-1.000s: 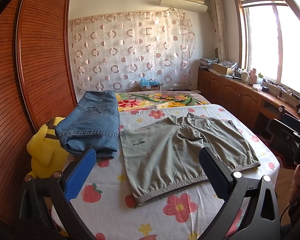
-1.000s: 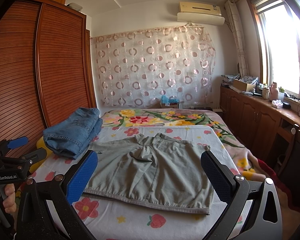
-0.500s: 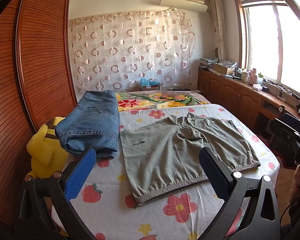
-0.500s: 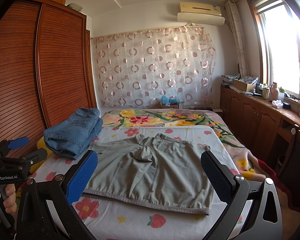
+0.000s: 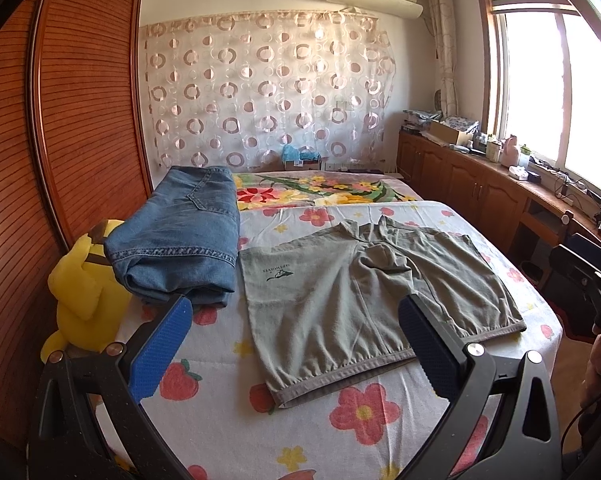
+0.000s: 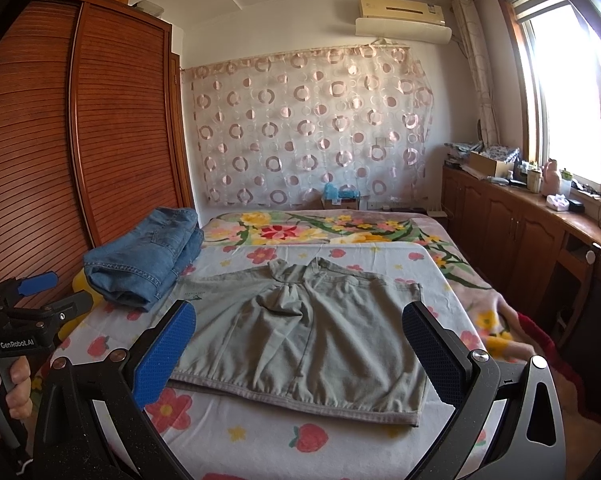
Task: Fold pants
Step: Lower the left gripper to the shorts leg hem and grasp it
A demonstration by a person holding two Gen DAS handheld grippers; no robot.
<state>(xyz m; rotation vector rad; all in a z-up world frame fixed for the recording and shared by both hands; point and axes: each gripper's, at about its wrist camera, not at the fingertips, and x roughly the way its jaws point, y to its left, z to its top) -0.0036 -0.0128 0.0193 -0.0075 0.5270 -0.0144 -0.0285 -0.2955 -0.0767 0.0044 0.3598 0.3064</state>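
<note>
Grey-green shorts (image 5: 364, 300) lie spread flat on the flowered bed sheet (image 5: 228, 408), waistband toward me, legs pointing to the far wall. In the right wrist view the same shorts (image 6: 312, 328) fill the middle of the bed. My left gripper (image 5: 294, 320) hovers open above the near edge of the bed, its blue pads (image 5: 160, 348) wide apart and empty. My right gripper (image 6: 300, 326) is also open and empty, held above the waistband. The left gripper (image 6: 44, 296) shows at the left edge of the right wrist view, held by a hand.
Folded blue jeans (image 5: 180, 236) sit on the bed's left side beside a yellow plush toy (image 5: 80, 292). A wooden slatted wardrobe (image 5: 72, 120) runs along the left. Wooden cabinets (image 5: 480, 192) under the window line the right. A floral blanket (image 6: 320, 228) covers the far end.
</note>
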